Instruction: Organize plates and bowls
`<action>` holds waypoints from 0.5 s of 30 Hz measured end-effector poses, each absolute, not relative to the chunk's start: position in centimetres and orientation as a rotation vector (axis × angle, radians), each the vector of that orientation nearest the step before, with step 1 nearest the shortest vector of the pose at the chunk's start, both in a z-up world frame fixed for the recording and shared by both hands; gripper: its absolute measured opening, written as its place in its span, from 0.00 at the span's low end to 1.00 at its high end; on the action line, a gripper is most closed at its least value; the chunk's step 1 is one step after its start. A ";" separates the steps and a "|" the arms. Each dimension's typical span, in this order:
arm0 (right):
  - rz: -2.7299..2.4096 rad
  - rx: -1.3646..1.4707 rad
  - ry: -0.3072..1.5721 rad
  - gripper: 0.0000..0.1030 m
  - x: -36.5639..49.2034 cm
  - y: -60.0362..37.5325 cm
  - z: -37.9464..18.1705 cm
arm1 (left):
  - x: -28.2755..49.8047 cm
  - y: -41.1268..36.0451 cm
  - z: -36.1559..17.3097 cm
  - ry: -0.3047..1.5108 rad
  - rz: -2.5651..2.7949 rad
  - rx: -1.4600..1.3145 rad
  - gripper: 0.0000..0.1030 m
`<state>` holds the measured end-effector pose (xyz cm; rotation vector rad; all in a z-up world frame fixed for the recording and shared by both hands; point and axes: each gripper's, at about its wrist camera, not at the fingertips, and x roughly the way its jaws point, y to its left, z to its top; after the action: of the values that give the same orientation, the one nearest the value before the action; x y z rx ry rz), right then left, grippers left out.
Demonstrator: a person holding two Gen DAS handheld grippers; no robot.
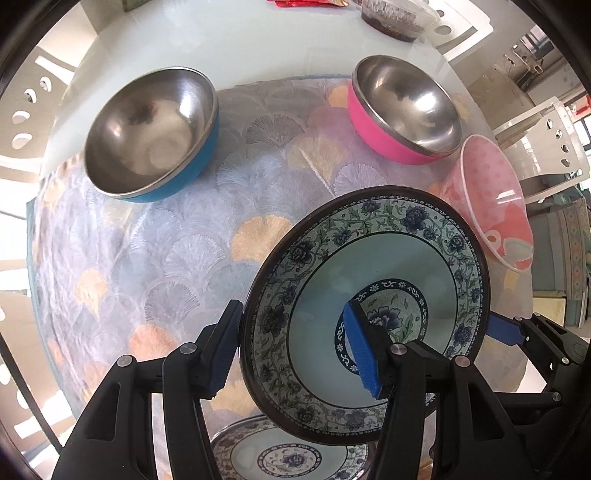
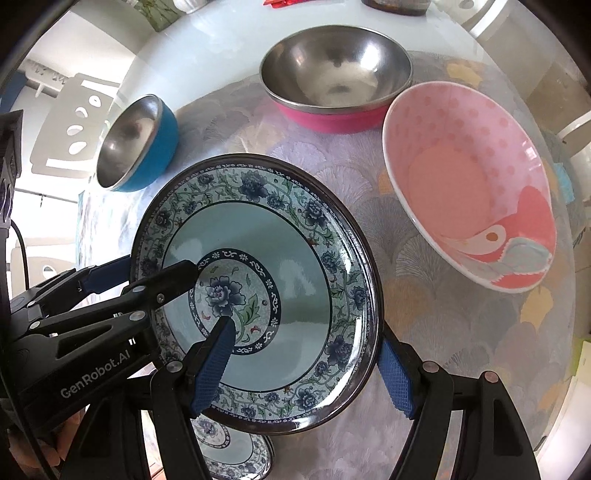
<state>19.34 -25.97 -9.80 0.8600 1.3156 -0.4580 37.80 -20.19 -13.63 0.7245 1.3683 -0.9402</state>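
A blue floral plate [image 1: 373, 258] [image 2: 295, 236] is held tilted above the table by both grippers, one on each side of its rim. My left gripper [image 1: 295, 347] is shut on its left rim; it shows in the right wrist view [image 2: 147, 269]. My right gripper [image 2: 306, 369] is shut on its right rim; one of its fingers [image 1: 506, 328] shows behind the plate. A second floral plate [image 1: 291, 454] [image 2: 236, 454] lies flat underneath. A blue steel bowl [image 1: 155, 133] [image 2: 136, 144], a pink steel bowl [image 1: 402, 107] [image 2: 336, 77] and a pink patterned bowl [image 1: 491, 199] [image 2: 469, 184] stand beyond.
The dishes sit on a fan-patterned cloth [image 1: 184, 258] over a round glass table [image 1: 240, 40]. A glass container [image 1: 395, 18] and red packets [image 1: 306, 3] are at the far edge. White chairs [image 1: 535, 125] stand around the table.
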 end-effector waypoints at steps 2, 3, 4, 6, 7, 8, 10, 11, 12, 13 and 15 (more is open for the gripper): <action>-0.453 0.870 1.315 0.71 19.5 -26.0 -9.7 | 37.8 -19.8 -13.5 1.361 -0.937 0.718 0.51; -0.451 0.869 1.311 0.71 19.2 -25.7 -10.2 | 37.7 -19.7 -13.4 1.358 -0.937 0.715 0.51; -0.450 0.863 1.307 0.71 19.3 -25.7 -10.1 | 37.7 -19.6 -13.3 1.357 -0.937 0.711 0.51; -0.450 0.856 1.305 0.71 19.2 -25.7 -10.0 | 37.7 -19.4 -13.2 1.357 -0.932 0.703 0.51; -0.450 0.854 1.304 0.71 19.0 -25.6 -10.2 | 37.7 -19.2 -13.2 1.356 -0.930 0.701 0.51; -0.448 0.849 1.302 0.71 19.0 -25.6 -10.2 | 37.6 -19.1 -13.1 1.354 -0.928 0.699 0.51; -0.444 0.845 1.302 0.71 19.0 -25.7 -10.1 | 37.6 -19.0 -13.0 1.349 -0.924 0.697 0.51; -0.440 0.843 1.302 0.71 19.0 -25.7 -10.1 | 37.5 -18.8 -13.0 1.346 -0.924 0.695 0.51; -0.438 0.839 1.302 0.71 19.1 -25.7 -10.0 | 37.6 -18.7 -13.0 1.346 -0.922 0.691 0.51; -0.434 0.838 1.302 0.71 19.0 -25.7 -10.1 | 37.5 -18.6 -12.9 1.346 -0.921 0.688 0.51; -0.428 0.835 1.302 0.71 18.9 -25.7 -10.2 | 37.7 -18.3 -12.3 1.347 -0.916 0.679 0.51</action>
<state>18.89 -25.66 -10.17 0.8354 1.3017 -0.4277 37.69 -18.32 -12.30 0.6789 1.3469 -0.9160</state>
